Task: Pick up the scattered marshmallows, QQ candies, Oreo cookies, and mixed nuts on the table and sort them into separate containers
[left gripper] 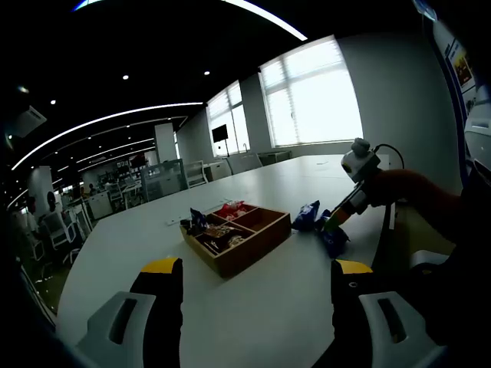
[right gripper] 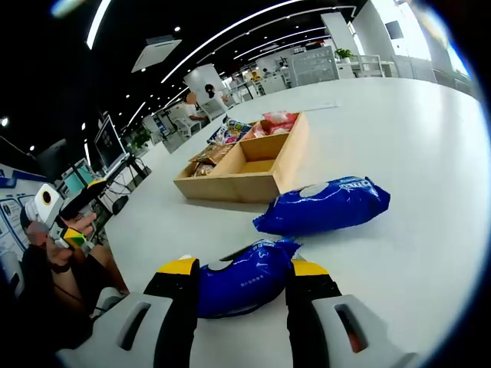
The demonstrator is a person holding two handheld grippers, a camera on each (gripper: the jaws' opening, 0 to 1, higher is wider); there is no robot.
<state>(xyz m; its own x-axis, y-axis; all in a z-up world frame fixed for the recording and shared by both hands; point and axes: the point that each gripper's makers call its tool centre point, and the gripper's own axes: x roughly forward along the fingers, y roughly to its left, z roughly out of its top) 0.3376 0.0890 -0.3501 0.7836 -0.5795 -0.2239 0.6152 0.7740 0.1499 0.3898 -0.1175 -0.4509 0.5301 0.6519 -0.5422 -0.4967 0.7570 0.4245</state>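
A wooden divided tray (left gripper: 257,249) sits mid-table, with red and dark snack packets in its far compartments. In the left gripper view my left gripper (left gripper: 255,270) is open above bare table, short of the tray. Right of the tray lie two blue cookie packets (left gripper: 306,216), and my right gripper (left gripper: 342,218) reaches down to the nearer one. In the right gripper view my right gripper (right gripper: 242,268) is shut on that nearer blue packet (right gripper: 242,285), which rests on the table. The other blue packet (right gripper: 322,205) lies just beyond it. The tray's (right gripper: 290,152) nearest compartment is empty.
The white table (right gripper: 399,123) stretches wide beyond the tray. A person's hand holds the left gripper (right gripper: 70,234) at the table's edge. Office desks and chairs (left gripper: 115,195) stand past the table's far side.
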